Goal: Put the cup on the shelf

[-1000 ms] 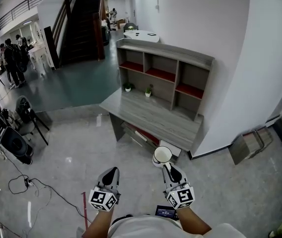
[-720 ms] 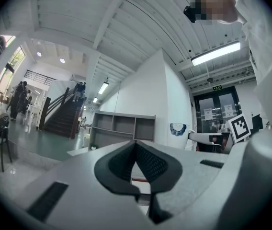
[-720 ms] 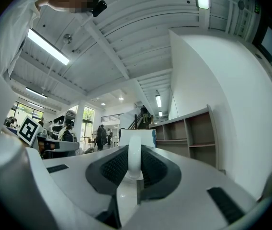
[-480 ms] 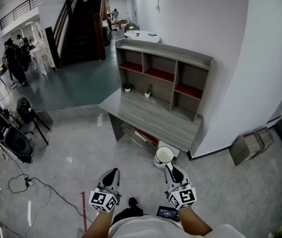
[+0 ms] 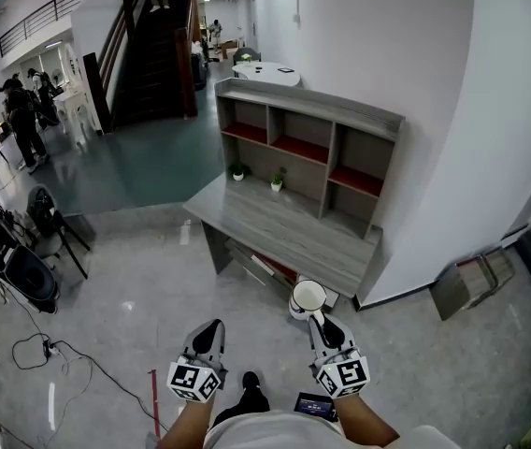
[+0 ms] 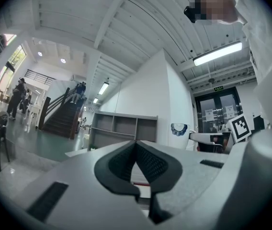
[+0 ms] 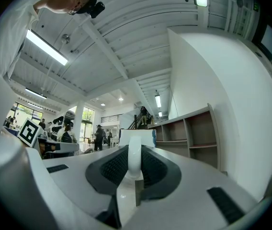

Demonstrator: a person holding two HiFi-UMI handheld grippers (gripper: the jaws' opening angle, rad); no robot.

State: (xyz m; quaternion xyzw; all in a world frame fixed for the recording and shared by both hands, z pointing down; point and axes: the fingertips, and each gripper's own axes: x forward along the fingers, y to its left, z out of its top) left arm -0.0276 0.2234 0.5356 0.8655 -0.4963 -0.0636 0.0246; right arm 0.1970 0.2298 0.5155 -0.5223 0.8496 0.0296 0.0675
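A white cup [image 5: 307,297] with a blue mark is held out in front of me, just short of the desk's front edge. My right gripper [image 5: 317,318] is shut on the cup's handle [image 7: 134,157], with the cup body [image 7: 136,137] past the pads. The left gripper [image 5: 211,329] hangs beside it, shut and with nothing in it; its pads [image 6: 148,159] meet at the tips. From the left gripper view the cup [image 6: 179,129] shows at the right. The grey shelf [image 5: 303,143] with red-lined compartments stands on the back of a grey desk [image 5: 284,223] against the white wall.
Two small potted plants [image 5: 237,170] [image 5: 276,181] stand on the desk below the shelf. A cardboard box [image 5: 466,283] lies by the wall at right. Black equipment [image 5: 13,260] and cables [image 5: 50,349] are on the floor at left. People [image 5: 22,120] stand far left near a staircase [image 5: 158,54].
Both grippers and the cup have come slightly closer to the desk. A shoe now shows between my arms. The people at far left have shifted.
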